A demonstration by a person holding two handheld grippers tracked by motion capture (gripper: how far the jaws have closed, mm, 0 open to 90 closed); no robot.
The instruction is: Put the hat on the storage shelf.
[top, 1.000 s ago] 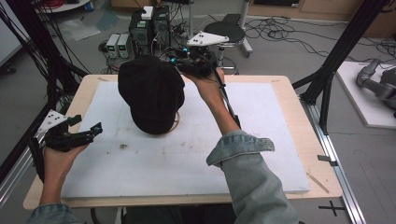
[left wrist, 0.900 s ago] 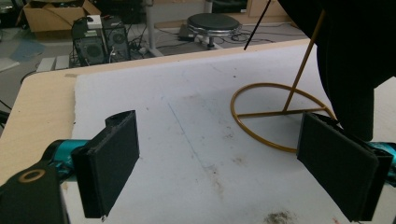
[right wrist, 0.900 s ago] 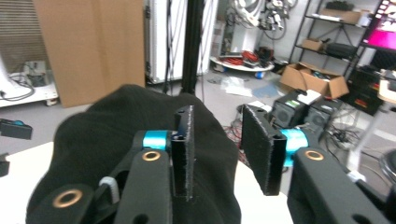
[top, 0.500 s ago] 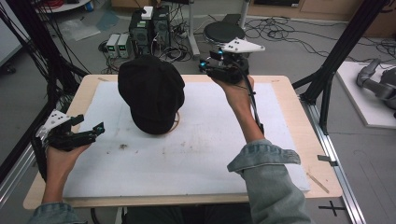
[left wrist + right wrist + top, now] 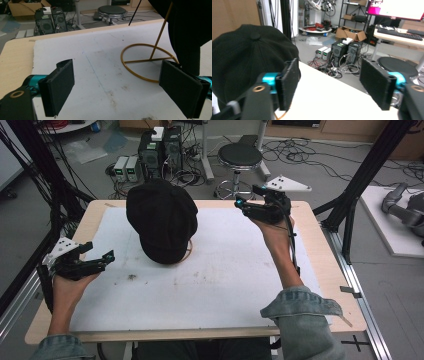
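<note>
From the high view, a black cap (image 5: 161, 220) sits on a gold wire stand (image 5: 188, 251) toward eleven o'clock of the white mat (image 5: 210, 290) that covers the bench (image 5: 327, 265). The left claw (image 5: 106, 259) hovers at nine o'clock, near the mat's left edge, released and well apart from the cap. The right claw (image 5: 241, 204) is up at one o'clock near the far edge, apart from the cap; its jaws have just been opening, with nothing between them.

In the left gripper view, the left claw (image 5: 117, 85) stands wide over the stained mat (image 5: 100, 57), the stand's ring base (image 5: 140, 62) at two o'clock and the cap's dark cloth (image 5: 190, 30) hanging above it.

In the right gripper view, the right claw (image 5: 329, 85) is spread and empty, the cap (image 5: 247, 57) at nine o'clock behind its left jaw.
</note>
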